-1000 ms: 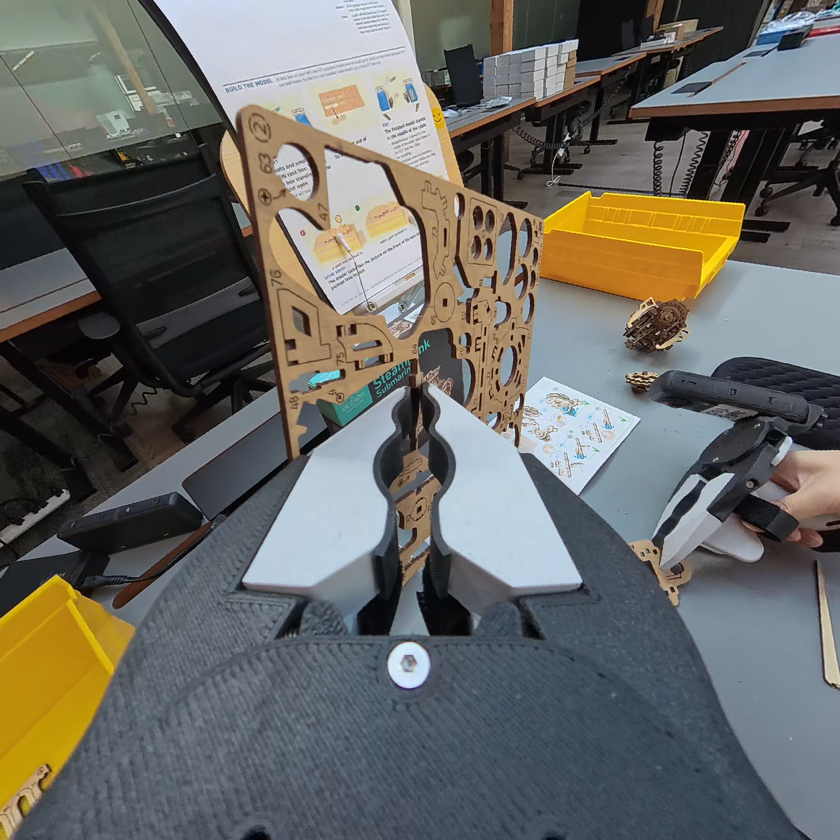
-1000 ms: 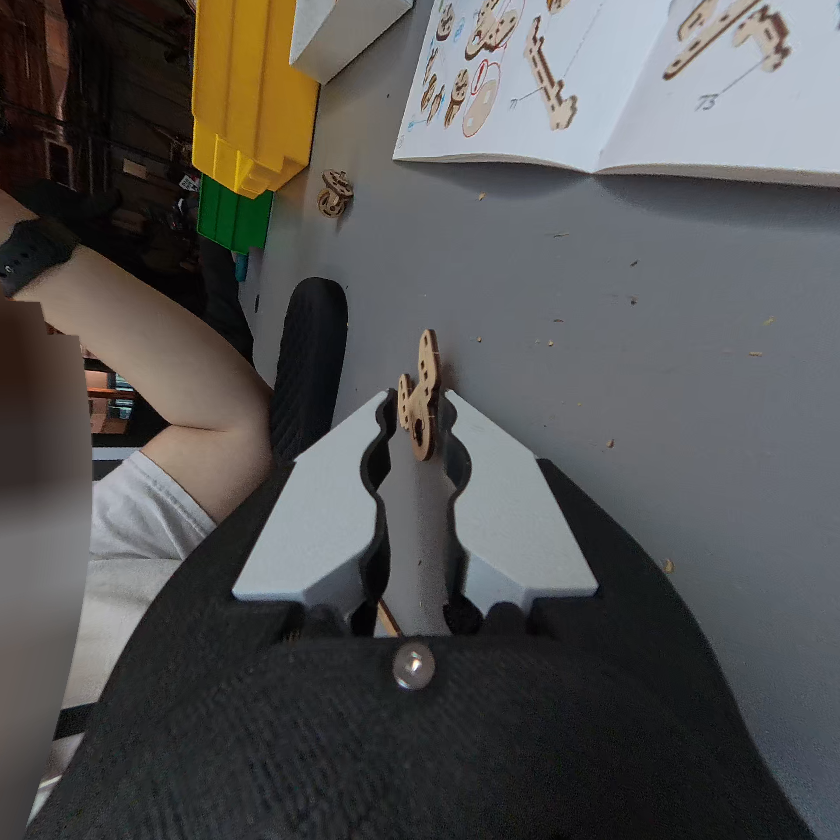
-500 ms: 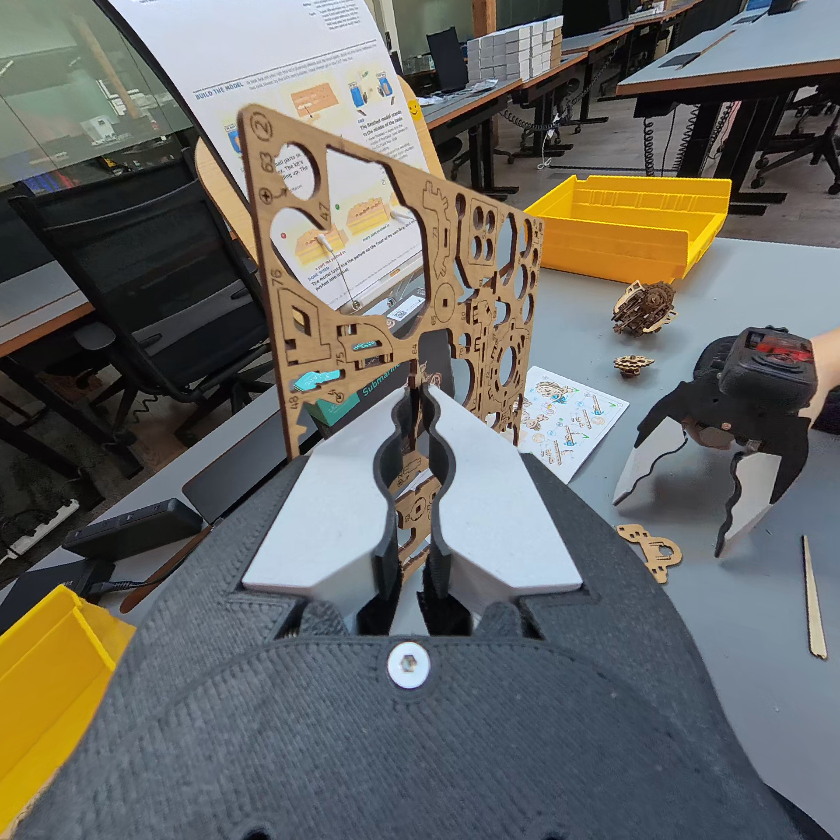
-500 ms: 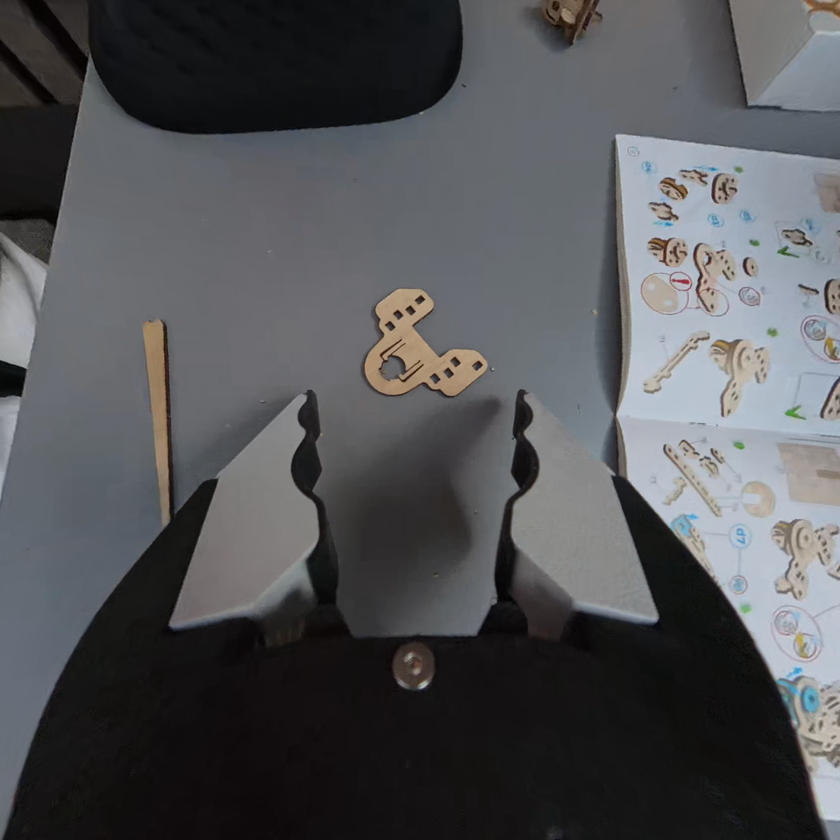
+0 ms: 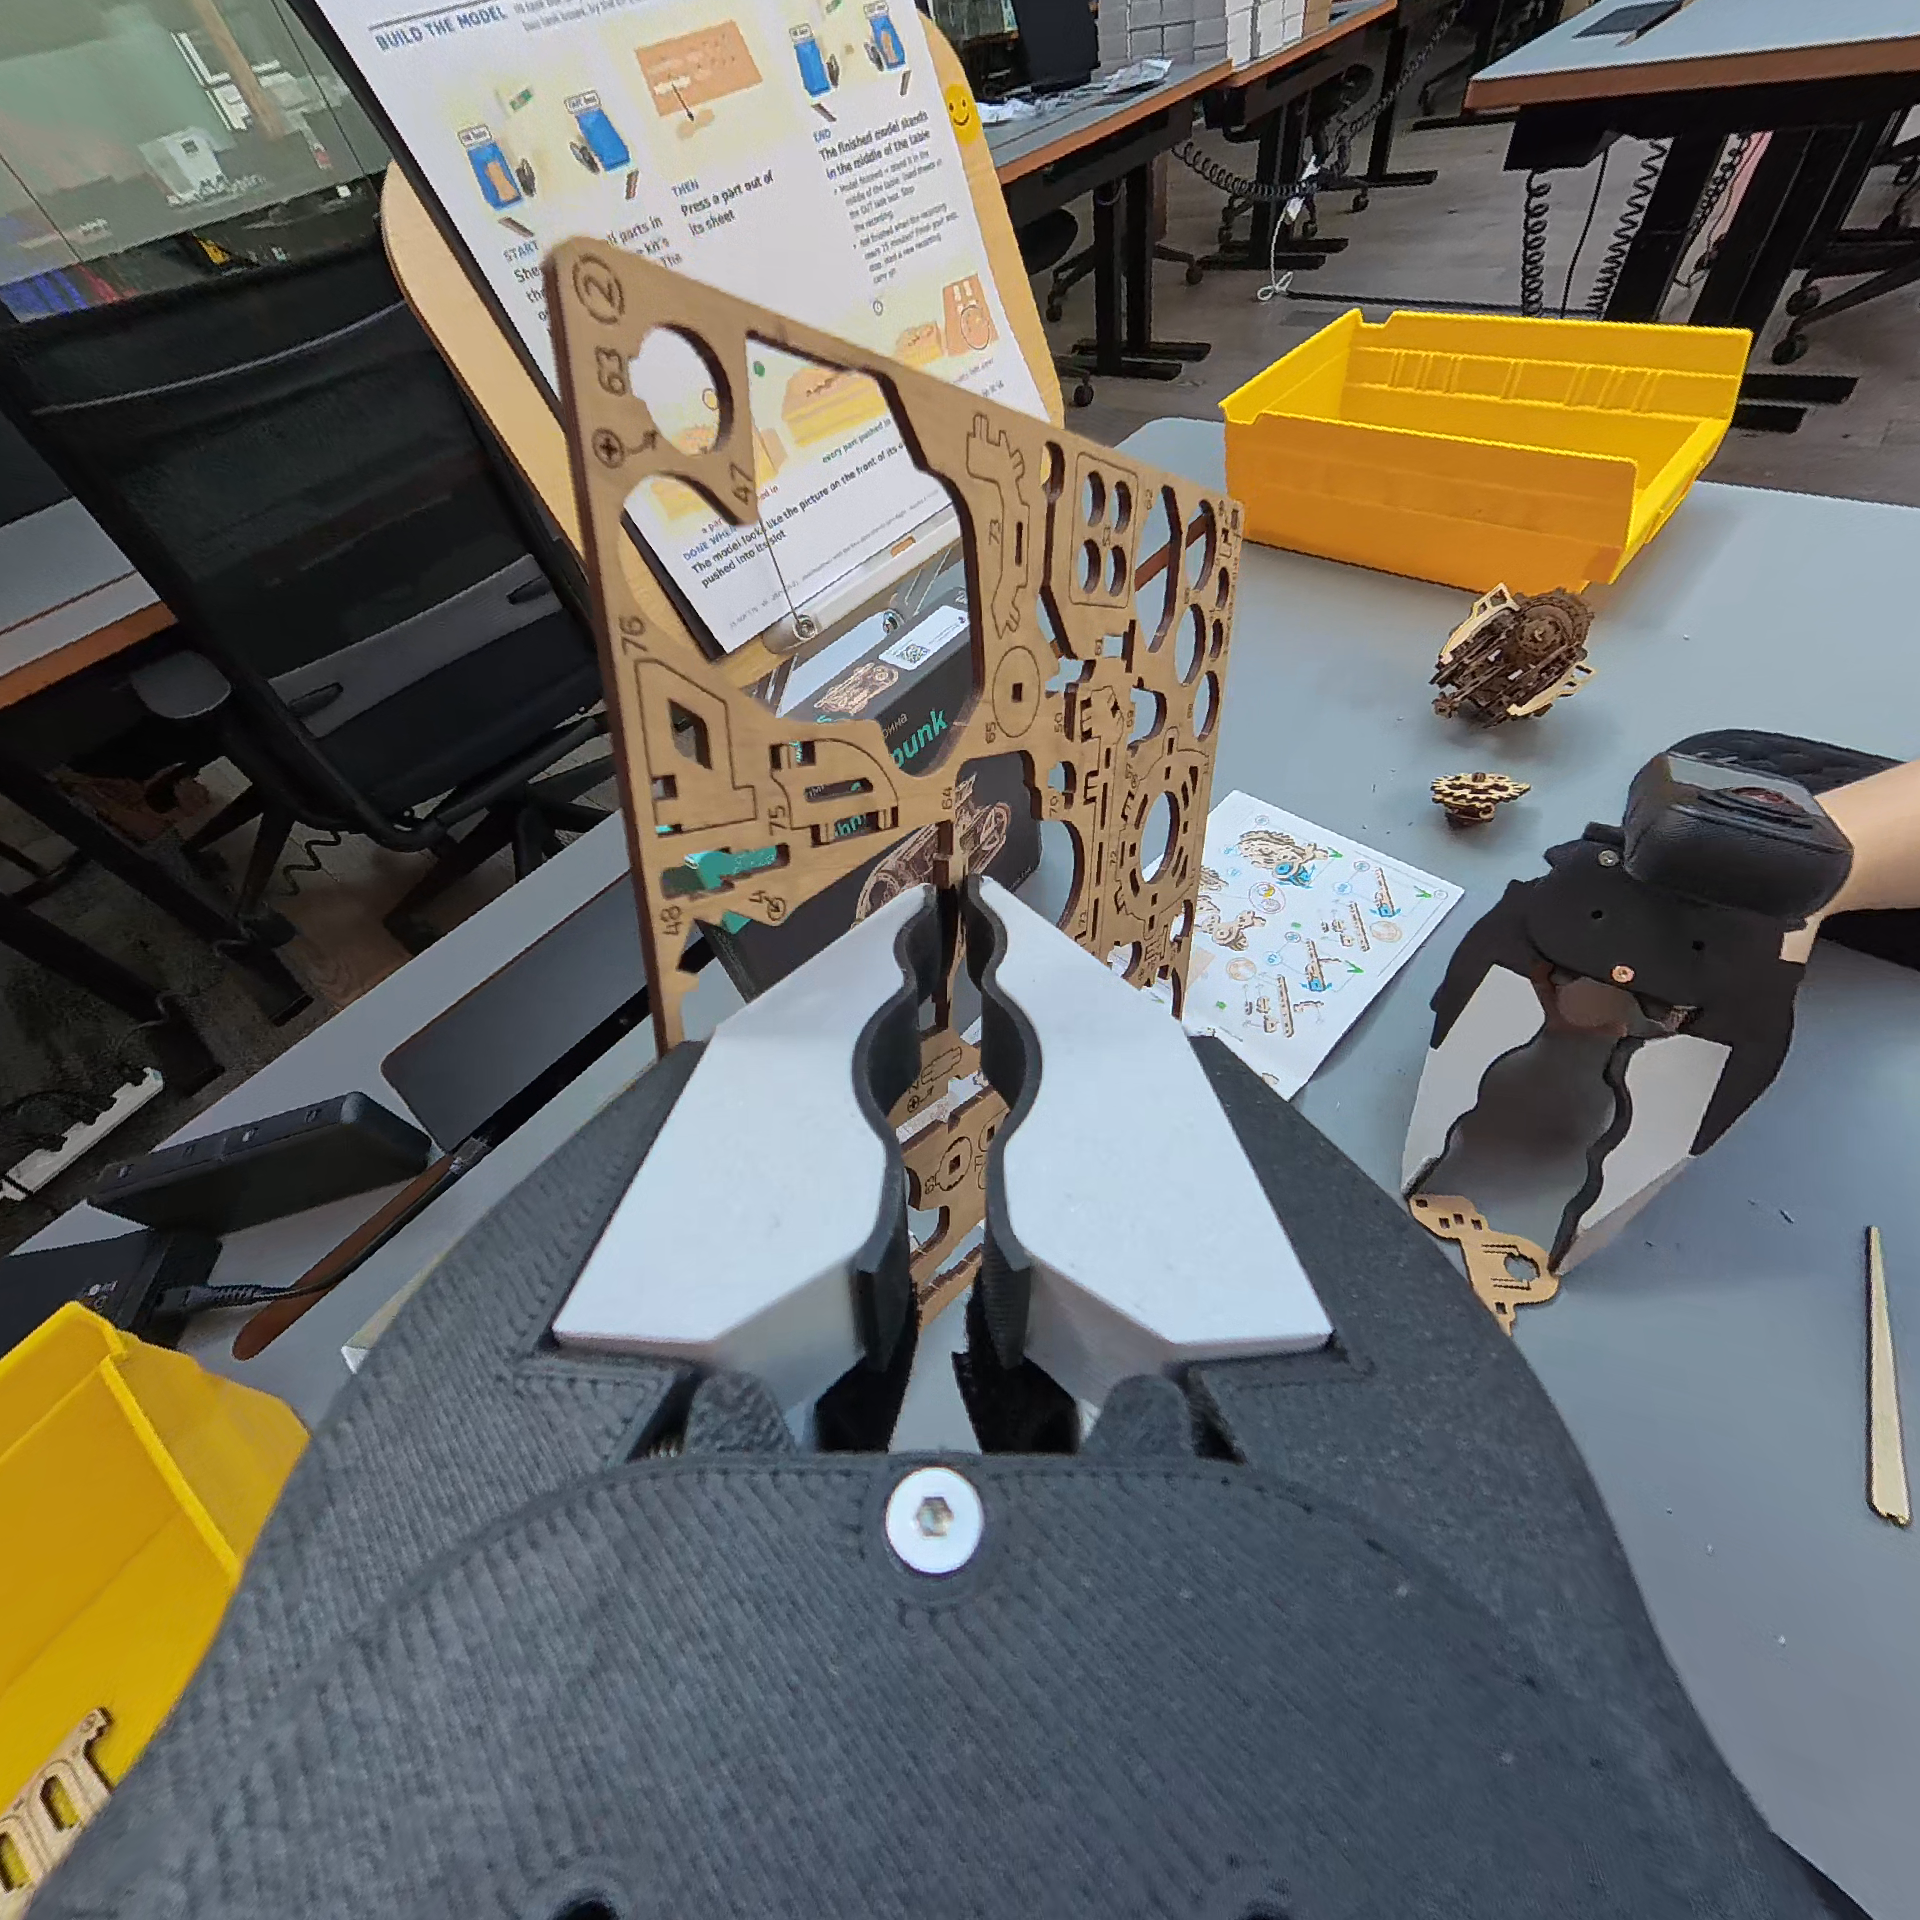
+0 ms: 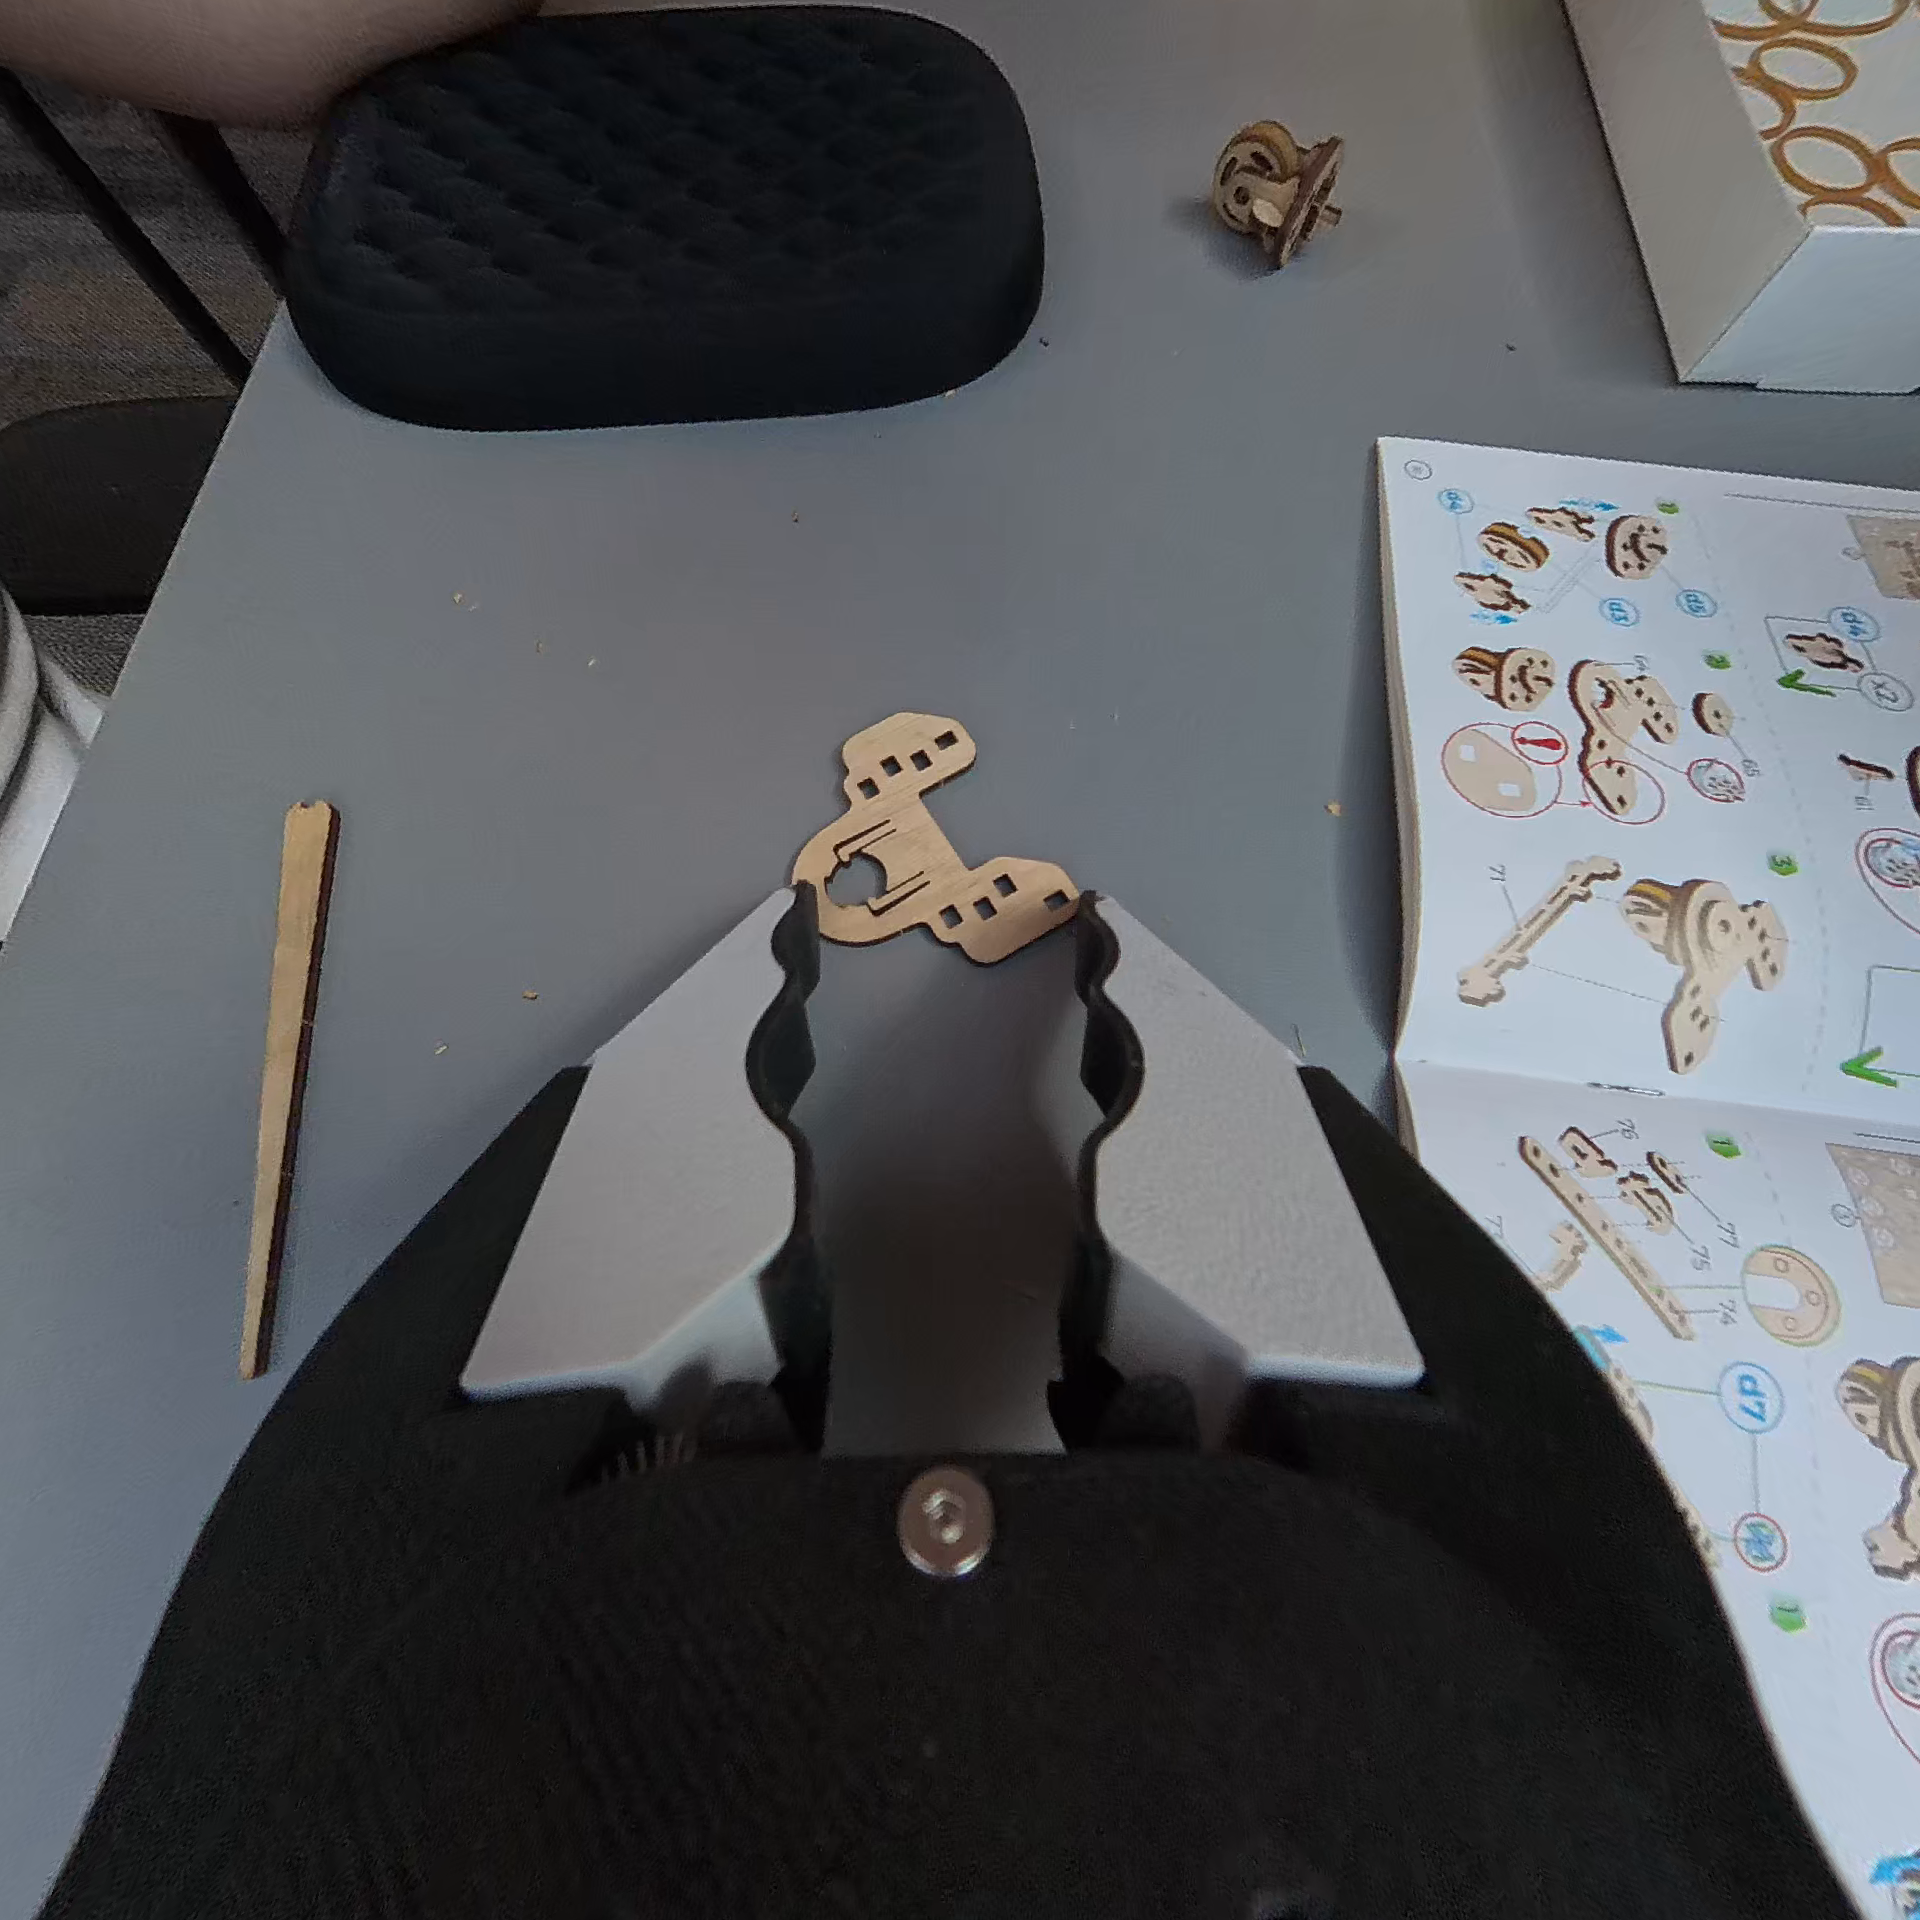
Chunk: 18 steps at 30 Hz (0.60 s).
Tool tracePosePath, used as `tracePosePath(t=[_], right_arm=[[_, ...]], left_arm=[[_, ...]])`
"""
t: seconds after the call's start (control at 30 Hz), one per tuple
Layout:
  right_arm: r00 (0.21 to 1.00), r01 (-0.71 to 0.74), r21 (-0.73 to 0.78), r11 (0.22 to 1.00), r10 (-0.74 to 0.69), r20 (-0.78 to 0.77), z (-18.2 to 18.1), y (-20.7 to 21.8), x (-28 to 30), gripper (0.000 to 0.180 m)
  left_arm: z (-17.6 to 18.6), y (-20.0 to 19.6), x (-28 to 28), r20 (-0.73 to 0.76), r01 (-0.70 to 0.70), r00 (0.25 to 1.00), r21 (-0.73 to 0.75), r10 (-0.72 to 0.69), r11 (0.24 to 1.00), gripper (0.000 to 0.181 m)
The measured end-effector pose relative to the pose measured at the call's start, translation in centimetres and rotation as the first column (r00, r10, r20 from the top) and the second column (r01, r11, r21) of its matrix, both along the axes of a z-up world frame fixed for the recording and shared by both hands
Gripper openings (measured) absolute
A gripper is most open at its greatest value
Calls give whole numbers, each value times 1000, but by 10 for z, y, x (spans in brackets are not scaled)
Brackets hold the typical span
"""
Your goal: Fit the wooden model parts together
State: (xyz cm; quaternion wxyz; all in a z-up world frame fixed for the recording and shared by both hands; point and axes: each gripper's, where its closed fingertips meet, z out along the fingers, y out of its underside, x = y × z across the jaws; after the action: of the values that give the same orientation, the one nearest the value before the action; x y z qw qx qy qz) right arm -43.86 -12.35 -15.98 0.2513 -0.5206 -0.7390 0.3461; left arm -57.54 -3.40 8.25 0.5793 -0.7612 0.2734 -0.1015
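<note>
My left gripper (image 5: 948, 888) is shut on the lower edge of a laser-cut wooden parts sheet (image 5: 613, 416) and holds it upright above the table. A small flat wooden part (image 6: 904, 862) with square holes lies on the grey table; it also shows in the left wrist view (image 5: 1486, 1262). My right gripper (image 6: 940, 899) is open and points down at it, one fingertip at each end of the part. It shows in the left wrist view (image 5: 1491, 1226) at the right.
An open instruction booklet (image 6: 1662, 935) lies right of the part, a wooden stick (image 6: 291, 1081) to its left, a black pad (image 6: 665, 208) beyond. A small wooden assembly (image 6: 1278, 192), a larger one (image 5: 1512, 665), a gear (image 5: 1475, 795) and a yellow bin (image 5: 1455, 457) lie farther off. About 30 centimeters separates my left fingertips from my right. From my right tips it is roughly 20 centimeters to the small wooden assembly (image 6: 1278, 192); from my left, 25 centimeters.
My right gripper let go of the small part, which now lies flat, then came down over it with its jaws narrowing. My left gripper still holds the sheet.
</note>
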Motion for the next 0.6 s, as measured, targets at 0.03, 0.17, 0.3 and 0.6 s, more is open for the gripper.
tracePosePath(t=[0.03,0.17,0.3,0.6], right_arm=[[1000,21,11,1000,-21,-6,0,0,-1,48],[997,80,31,996,-79,-10,1,-2,-1,48],[998,51,6,999,-51,-28,3,-9,-1,52],[978,118,102,988,-98,-186,35,27,7,64]], left_arm=[[-3,2,-1,-6,-8,1000,-7,8,1000,2],[-11,6,-2,-34,-24,999,-35,23,999,2],[-19,7,-4,-56,-35,998,-62,31,997,2],[-45,10,-10,-142,-71,989,-162,48,984,2]])
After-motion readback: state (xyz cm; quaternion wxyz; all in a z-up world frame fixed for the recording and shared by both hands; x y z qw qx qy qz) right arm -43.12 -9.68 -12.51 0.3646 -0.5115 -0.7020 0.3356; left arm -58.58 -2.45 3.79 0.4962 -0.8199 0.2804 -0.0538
